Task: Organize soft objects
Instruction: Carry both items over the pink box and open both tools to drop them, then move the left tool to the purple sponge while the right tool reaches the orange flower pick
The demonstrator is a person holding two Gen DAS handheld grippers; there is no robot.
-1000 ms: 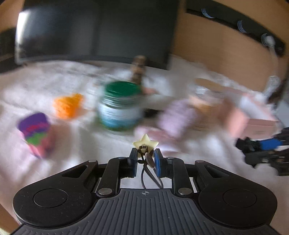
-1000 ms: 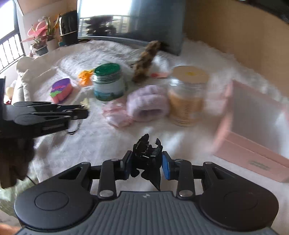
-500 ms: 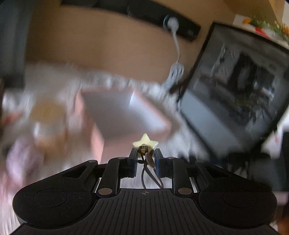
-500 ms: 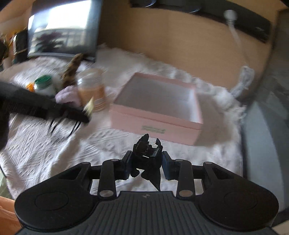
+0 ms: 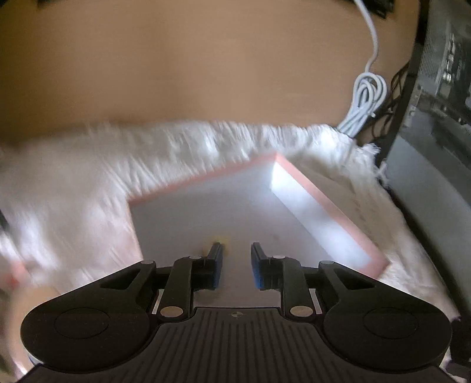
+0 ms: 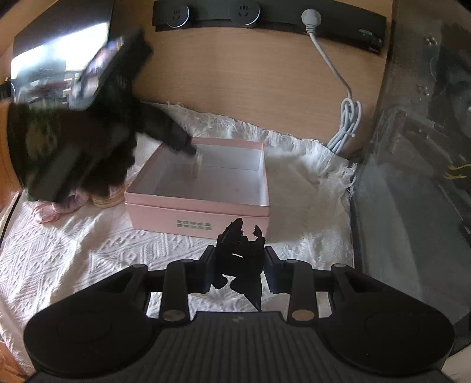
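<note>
My left gripper (image 5: 235, 254) is open, right over the inside of the open pink box (image 5: 332, 206). A small yellow bit of the star hair tie (image 5: 219, 238) shows just past its left fingertip, blurred, over the box floor. In the right wrist view the left gripper (image 6: 188, 150) reaches into the pink box (image 6: 194, 216) from the left, and the hair tie (image 6: 197, 162) blurs below its tip. My right gripper (image 6: 239, 254) is shut on a black hair claw clip (image 6: 240, 250), held above the white cloth in front of the box.
A white fluffy rug (image 6: 306, 165) and white textured cloth (image 6: 73, 250) cover the table. A jar (image 6: 107, 199) and pink soft item (image 6: 59, 207) lie left of the box. A wooden wall with power strip (image 6: 265, 16), a coiled white cable (image 6: 347, 123) and a dark PC case (image 6: 418, 165) bound the area.
My left gripper swung right from the jars to over the pink box and opened, letting go of the star hair tie. My right gripper turned toward the box, still holding the clip.
</note>
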